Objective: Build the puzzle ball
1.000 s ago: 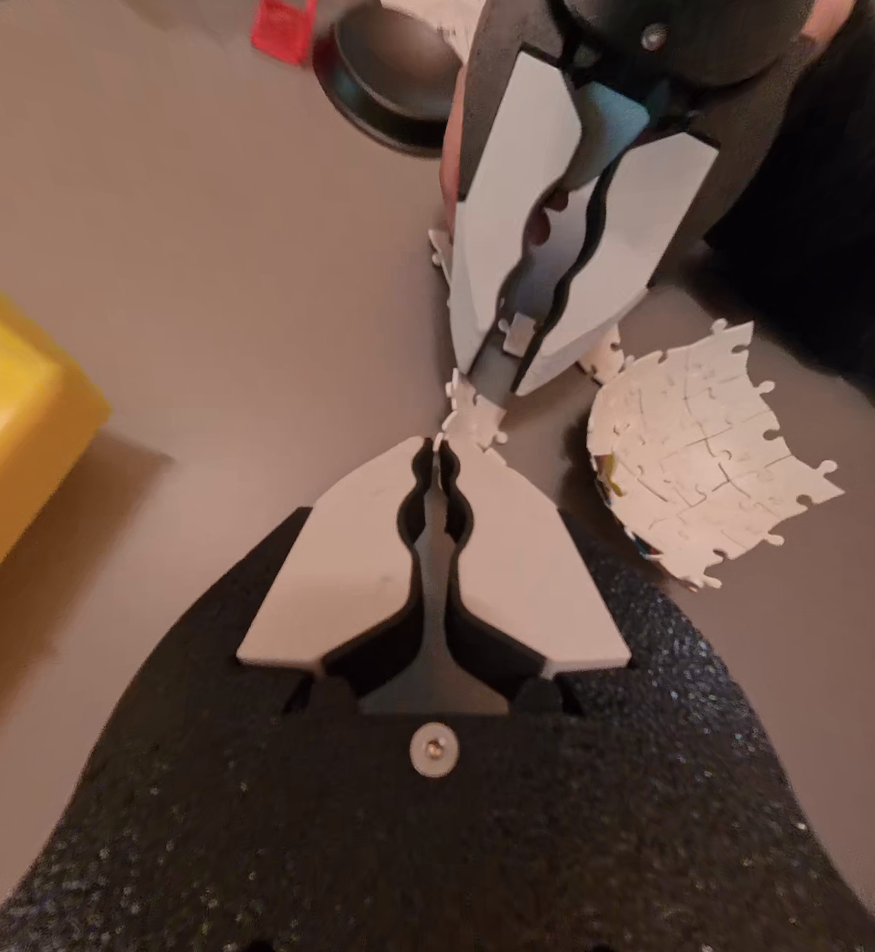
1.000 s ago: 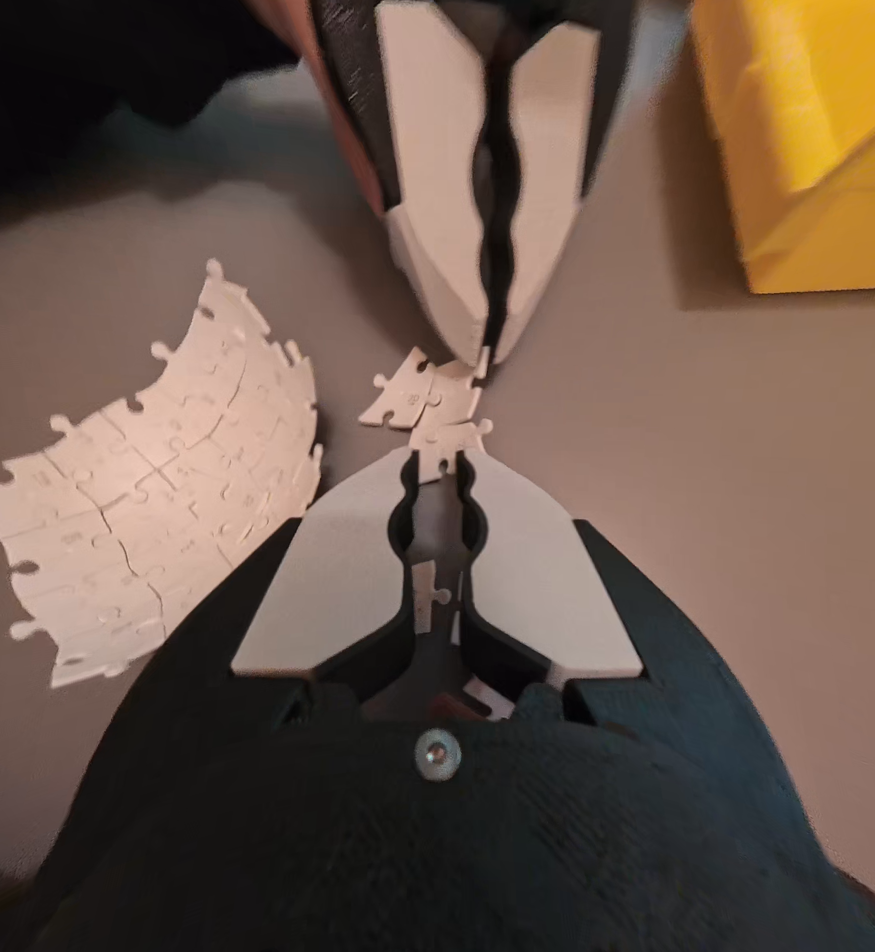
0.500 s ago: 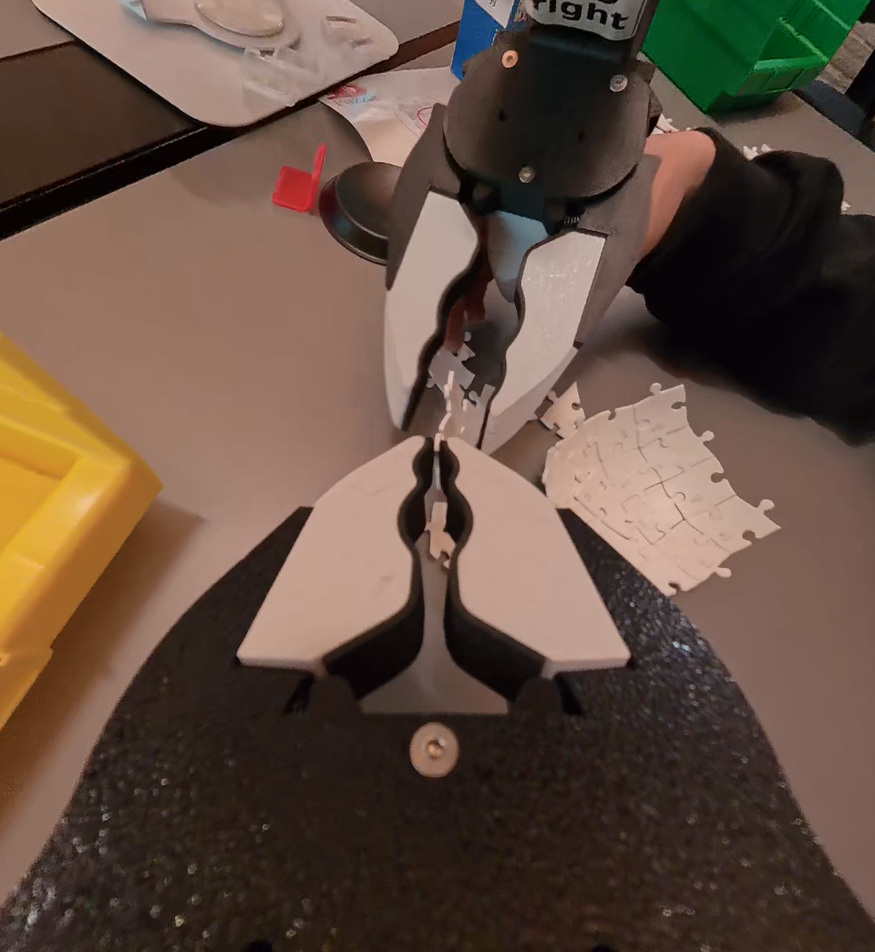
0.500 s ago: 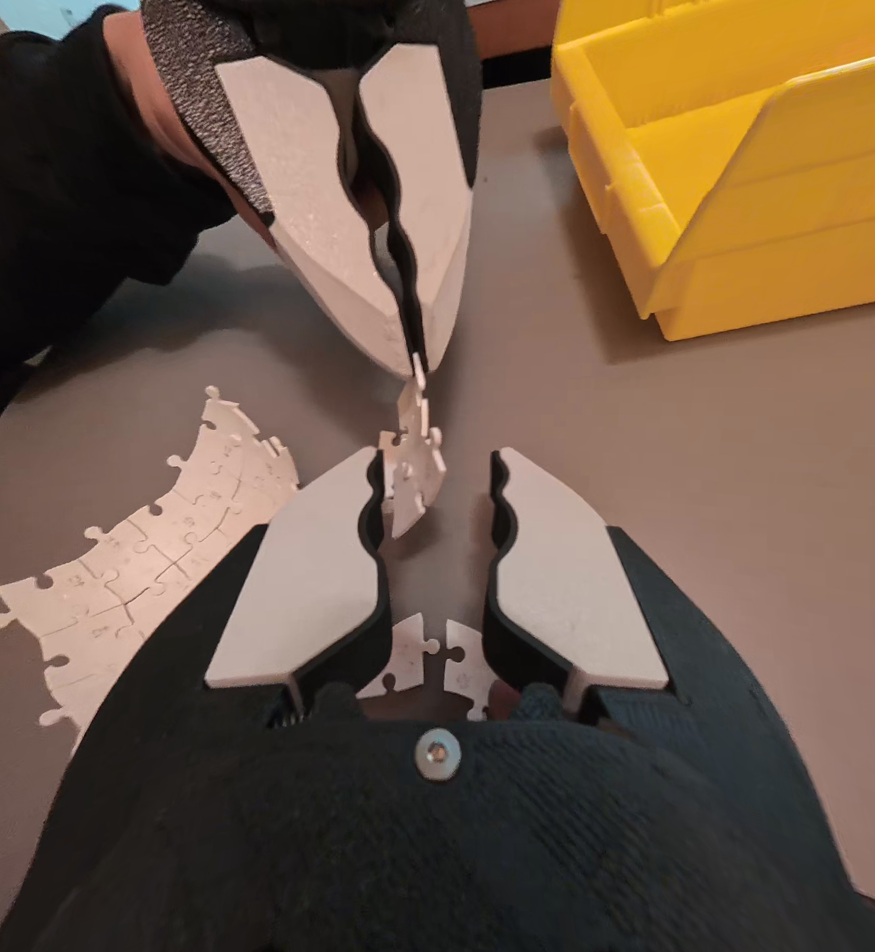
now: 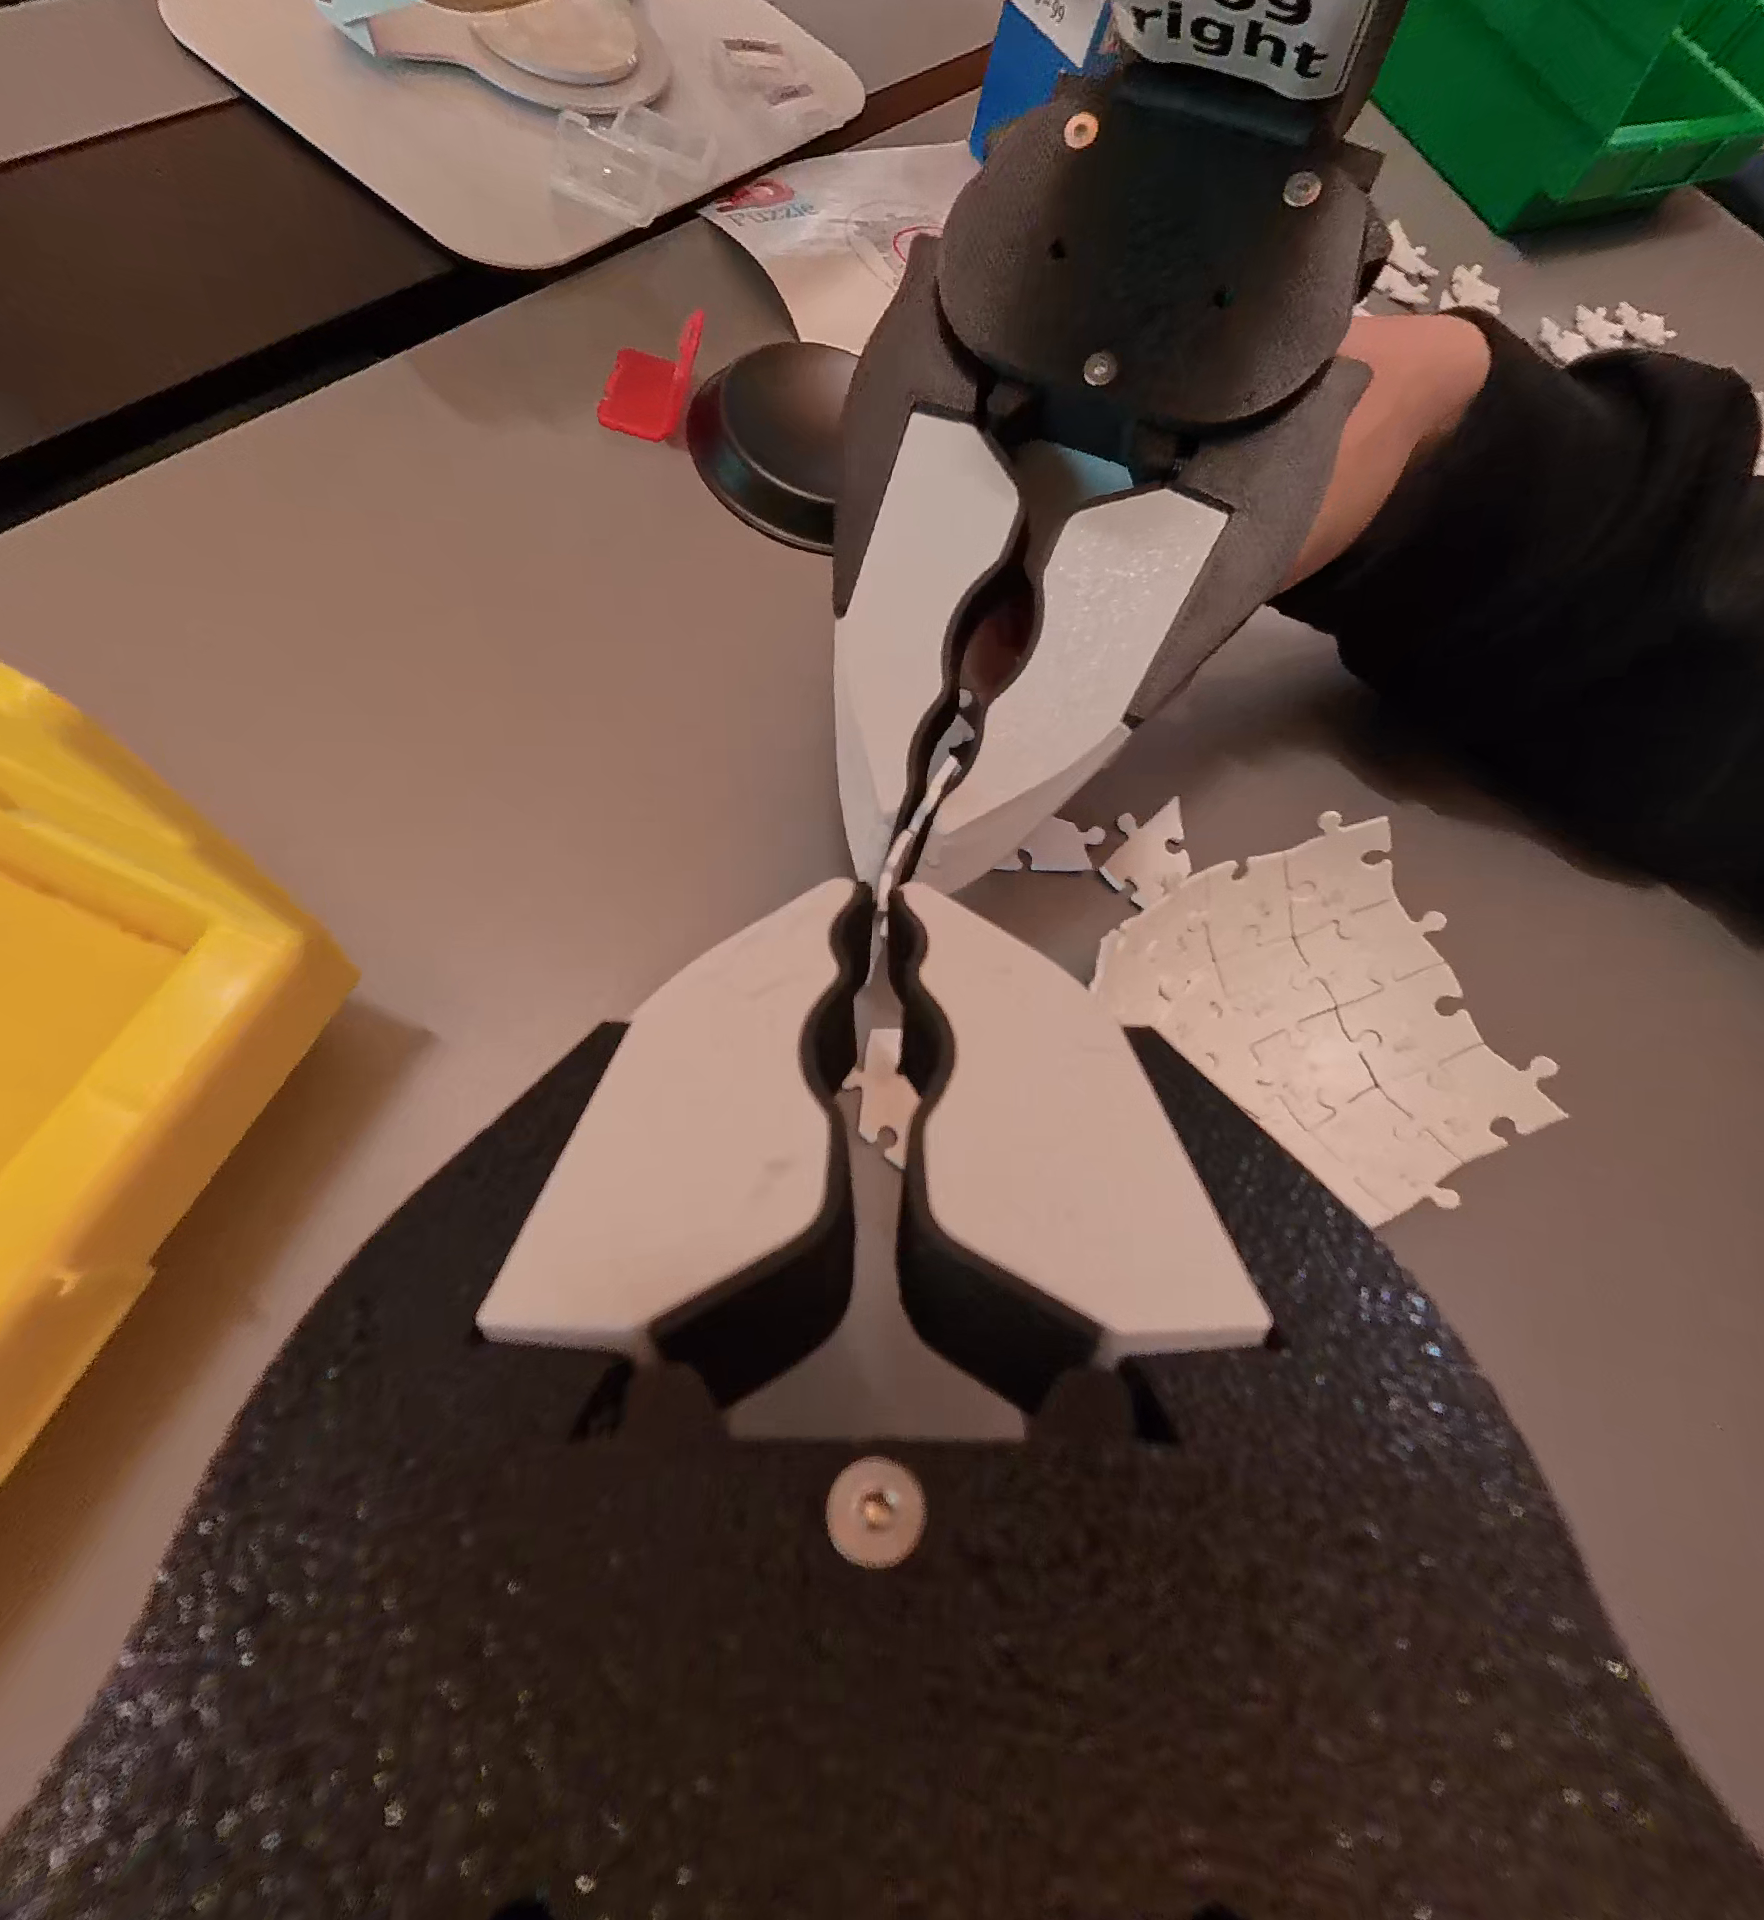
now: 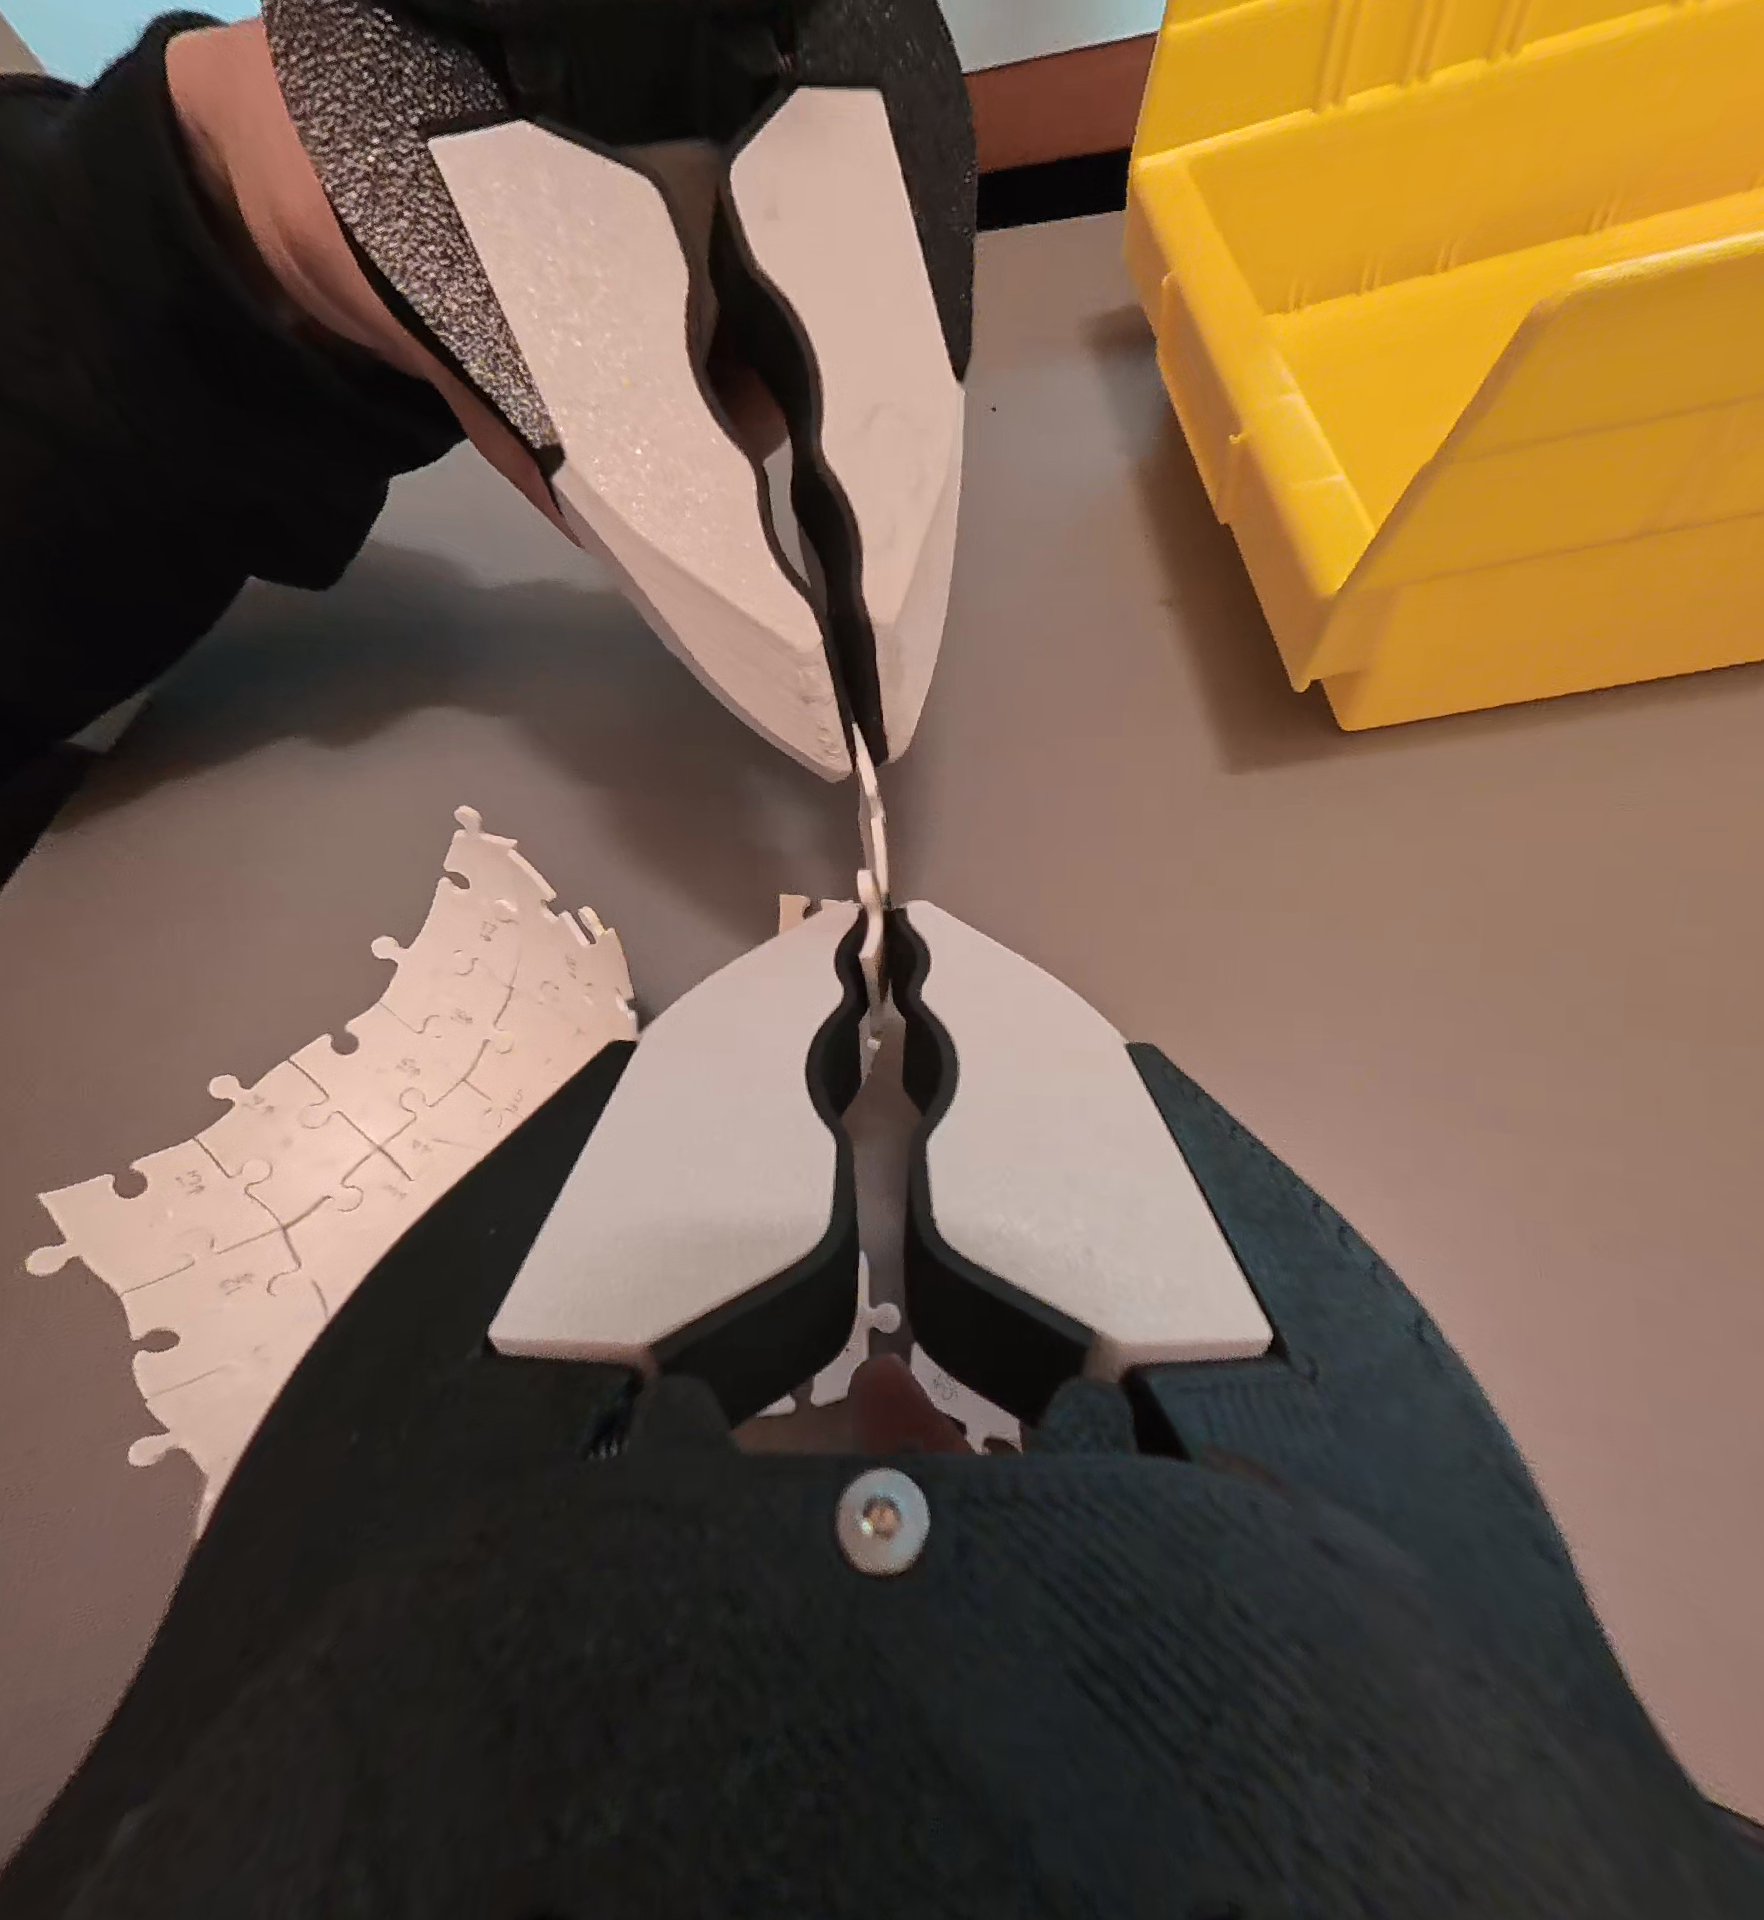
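A small strip of joined white puzzle pieces (image 6: 873,831) hangs edge-on above the table, pinched at both ends. My left gripper (image 5: 876,909) is shut on one end, and part of the strip (image 5: 884,1093) shows between its fingers. My right gripper (image 6: 883,914) is shut on the other end. The two grippers face each other tip to tip: the right gripper (image 5: 899,852) shows in the left wrist view, the left gripper (image 6: 857,753) in the right wrist view. A curved assembled puzzle section (image 5: 1325,1039) lies on the table beside them, also seen in the right wrist view (image 6: 338,1143).
A yellow bin (image 5: 78,987) stands close on one side, also in the right wrist view (image 6: 1480,364). Loose pieces (image 5: 1148,852) lie near the section. A black round stand (image 5: 764,436), a red clip (image 5: 649,384), a green bin (image 5: 1584,94) and a white tray (image 5: 504,104) sit farther back. My left and right fingertips are right by each other. Both grippers' tips are roughly 15 cm from the curved assembled puzzle section (image 5: 1325,1039).
Both grippers rose from the table with the strip. My right gripper let go, stood open half a second ago, and has now shut on the strip's free end. My left gripper stayed shut on it.
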`<state>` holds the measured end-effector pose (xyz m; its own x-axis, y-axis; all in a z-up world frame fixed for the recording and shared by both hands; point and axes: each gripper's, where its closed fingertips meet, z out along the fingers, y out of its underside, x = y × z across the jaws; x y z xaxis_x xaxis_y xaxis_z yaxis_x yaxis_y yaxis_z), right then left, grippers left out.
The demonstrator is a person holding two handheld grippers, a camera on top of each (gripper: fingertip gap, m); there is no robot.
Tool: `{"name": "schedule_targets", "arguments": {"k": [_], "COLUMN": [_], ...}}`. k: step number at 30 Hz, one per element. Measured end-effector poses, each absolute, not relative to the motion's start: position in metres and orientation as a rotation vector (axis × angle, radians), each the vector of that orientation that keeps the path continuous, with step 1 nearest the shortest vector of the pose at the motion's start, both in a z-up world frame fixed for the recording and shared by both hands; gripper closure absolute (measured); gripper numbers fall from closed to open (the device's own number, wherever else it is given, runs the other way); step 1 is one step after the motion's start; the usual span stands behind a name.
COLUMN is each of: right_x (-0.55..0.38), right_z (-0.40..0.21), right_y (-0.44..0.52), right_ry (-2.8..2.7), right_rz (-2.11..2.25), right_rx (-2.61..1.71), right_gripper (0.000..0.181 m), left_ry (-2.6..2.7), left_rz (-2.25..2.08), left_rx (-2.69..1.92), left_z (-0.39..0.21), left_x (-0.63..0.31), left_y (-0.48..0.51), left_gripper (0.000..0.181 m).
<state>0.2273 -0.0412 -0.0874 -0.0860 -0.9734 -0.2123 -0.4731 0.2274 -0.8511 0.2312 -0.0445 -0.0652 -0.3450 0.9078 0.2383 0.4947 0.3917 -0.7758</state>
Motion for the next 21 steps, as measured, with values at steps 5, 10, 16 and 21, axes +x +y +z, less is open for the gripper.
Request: {"name": "schedule_targets", "arguments": {"k": [5, 10, 16, 21], "right_x": [0.224, 0.216, 0.197, 0.181], "right_z": [-0.083, -0.076, -0.06, -0.061], "right_y": [-0.033, -0.023, -0.022, -0.018], "right_ry": [1.644, 1.633, 1.657, 1.736], "right_rz": [-0.726, -0.675, -0.684, -0.638], "right_rx": [-1.344, -1.369, -1.347, -1.334], "right_gripper": [0.169, 0.156, 0.151, 0.148], "left_ry": [-1.98, -1.974, -2.004, -1.991], "left_rz": [0.81, 0.783, 0.651, 0.556], "left_rx": [-1.223, -1.276, -1.298, -1.258], "left_z": [-0.059, -0.053, -0.056, -0.055], "left_x": [0.226, 0.214, 0.2, 0.187], "left_y": [-0.041, -0.032, -0.017, -0.008], "left_gripper": [0.18, 0.18, 0.18, 0.18]}}
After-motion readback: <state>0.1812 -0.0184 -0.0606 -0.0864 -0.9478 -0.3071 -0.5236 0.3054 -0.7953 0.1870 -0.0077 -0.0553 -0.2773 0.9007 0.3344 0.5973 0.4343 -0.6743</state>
